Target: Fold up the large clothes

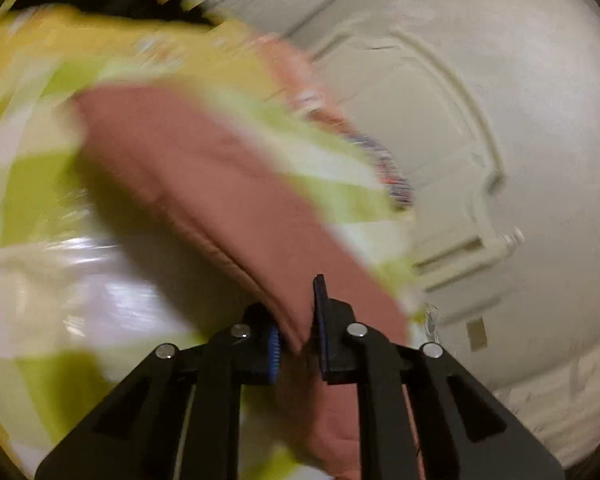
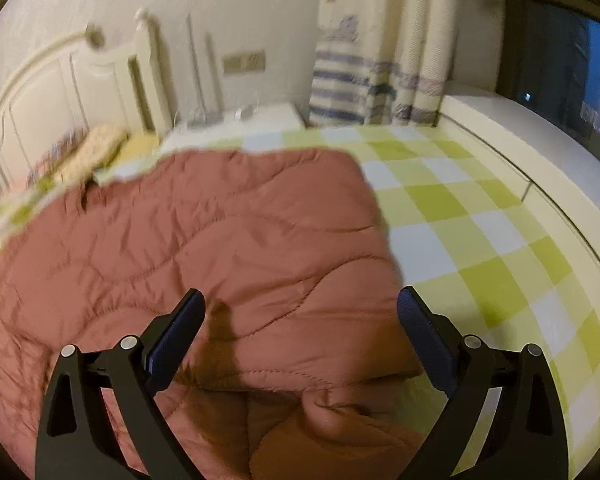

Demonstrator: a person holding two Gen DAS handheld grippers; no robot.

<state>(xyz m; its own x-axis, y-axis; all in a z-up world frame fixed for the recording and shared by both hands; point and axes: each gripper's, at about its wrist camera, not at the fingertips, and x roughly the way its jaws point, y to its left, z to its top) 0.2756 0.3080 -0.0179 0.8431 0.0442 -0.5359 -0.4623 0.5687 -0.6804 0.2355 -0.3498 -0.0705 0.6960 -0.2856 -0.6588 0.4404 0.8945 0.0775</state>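
- At the bottom centre of the left wrist view, the left gripper (image 1: 300,320) is clenching an edge of the pink quilted garment (image 1: 204,168) — the fabric is running up from between its blue pads (image 1: 274,354) toward the upper left of the frame.
- Behind it, a green-and-white checked bedsheet (image 1: 36,200) is filling the left of the frame, blurred, and a cream headboard (image 1: 452,152) is curving down the right.
- In the right wrist view the pink quilted garment (image 2: 204,240) is lying spread over the checked bedsheet (image 2: 480,240), covering the left and centre of the frame, with a bunched fold at the bottom centre.
- The right gripper (image 2: 300,320) is hanging above that fold with its jaws released wide — nothing is pressed between them.
- In the upper left, pillows (image 2: 96,148) are lying against the headboard (image 2: 48,96); a striped curtain (image 2: 364,80) is hanging at the top centre.
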